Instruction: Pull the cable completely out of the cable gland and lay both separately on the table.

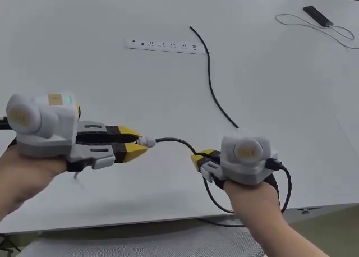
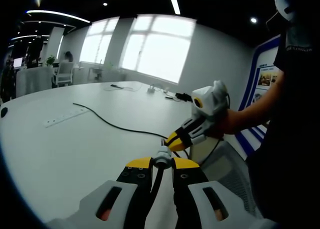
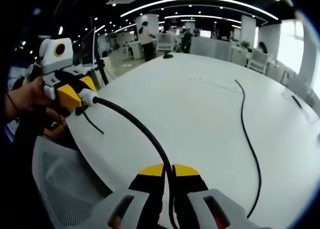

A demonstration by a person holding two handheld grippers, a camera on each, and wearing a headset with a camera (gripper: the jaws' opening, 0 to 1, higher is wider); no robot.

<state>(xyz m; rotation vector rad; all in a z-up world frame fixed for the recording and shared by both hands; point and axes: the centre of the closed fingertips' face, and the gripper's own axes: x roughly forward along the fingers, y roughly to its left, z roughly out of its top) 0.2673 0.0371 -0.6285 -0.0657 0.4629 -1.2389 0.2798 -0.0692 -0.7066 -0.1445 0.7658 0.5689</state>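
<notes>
A small white cable gland (image 1: 147, 141) sits between the yellow tips of my left gripper (image 1: 140, 143), which is shut on it above the table's near side. In the left gripper view the gland (image 2: 162, 156) shows at the jaw tips (image 2: 161, 164). A black cable (image 1: 175, 141) arcs from the gland to my right gripper (image 1: 197, 157), which is shut on it. The right gripper view has the cable (image 3: 145, 134) running from its jaws (image 3: 168, 170) up to the gland (image 3: 88, 98). Beyond the right gripper the cable (image 1: 212, 88) trails far across the table.
A white power strip (image 1: 165, 46) lies at the back of the white table (image 1: 269, 88). A dark device with a thin white cord (image 1: 317, 15) is at the far right. The table's front edge runs just below both grippers, with a mesh chair (image 3: 65, 189) under it.
</notes>
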